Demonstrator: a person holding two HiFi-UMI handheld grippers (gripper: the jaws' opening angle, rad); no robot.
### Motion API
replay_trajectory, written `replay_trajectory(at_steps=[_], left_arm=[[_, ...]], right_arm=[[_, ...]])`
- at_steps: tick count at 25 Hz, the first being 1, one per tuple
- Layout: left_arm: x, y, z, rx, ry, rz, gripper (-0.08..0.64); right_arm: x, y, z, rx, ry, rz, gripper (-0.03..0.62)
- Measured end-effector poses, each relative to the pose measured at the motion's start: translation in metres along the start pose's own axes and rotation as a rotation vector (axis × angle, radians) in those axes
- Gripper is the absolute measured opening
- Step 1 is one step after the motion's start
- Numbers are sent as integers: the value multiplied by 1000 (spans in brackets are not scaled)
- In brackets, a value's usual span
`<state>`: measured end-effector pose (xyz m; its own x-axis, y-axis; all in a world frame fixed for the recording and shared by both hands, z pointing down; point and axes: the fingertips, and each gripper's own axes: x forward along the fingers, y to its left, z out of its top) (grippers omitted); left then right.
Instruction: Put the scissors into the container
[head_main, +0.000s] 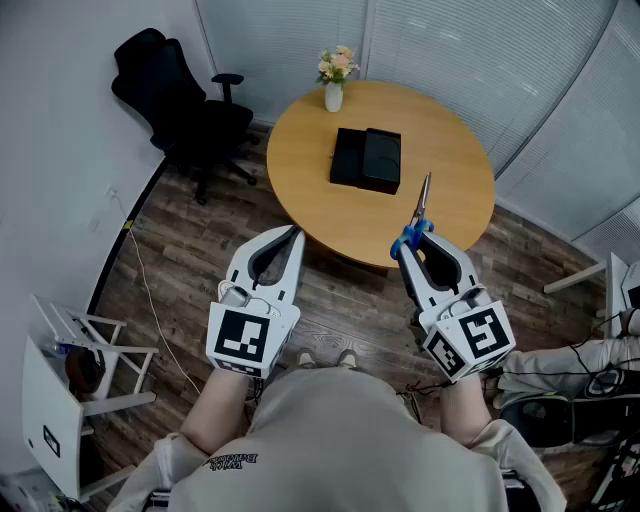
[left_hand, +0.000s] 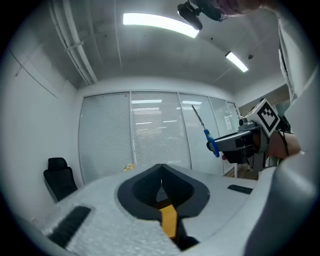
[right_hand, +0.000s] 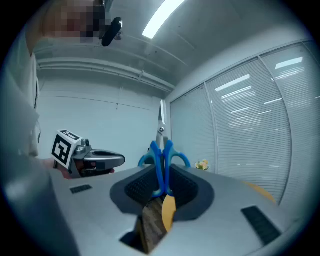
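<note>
Between the jaws of the right gripper (right_hand: 163, 174), scissors (right_hand: 160, 157), blades upward.

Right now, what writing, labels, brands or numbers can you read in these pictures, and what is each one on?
Nothing reads clearly.
The print on the person's shirt: upside down, too small to read.
The dark label on the white stand: too small to read.
The cubes on the left gripper and right gripper: square markers only, no words.
The scissors and the black container: no print shows.
</note>
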<state>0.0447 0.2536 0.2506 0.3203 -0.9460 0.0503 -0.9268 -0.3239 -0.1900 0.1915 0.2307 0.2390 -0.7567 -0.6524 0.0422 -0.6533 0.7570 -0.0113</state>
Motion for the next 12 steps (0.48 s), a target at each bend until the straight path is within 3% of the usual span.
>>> replay_trajectory(at_steps=[12], left_arm=[[4, -9, 8, -44, -4, -5, 21]], right_arm=[[-8, -15, -5, 74, 9, 1, 94]])
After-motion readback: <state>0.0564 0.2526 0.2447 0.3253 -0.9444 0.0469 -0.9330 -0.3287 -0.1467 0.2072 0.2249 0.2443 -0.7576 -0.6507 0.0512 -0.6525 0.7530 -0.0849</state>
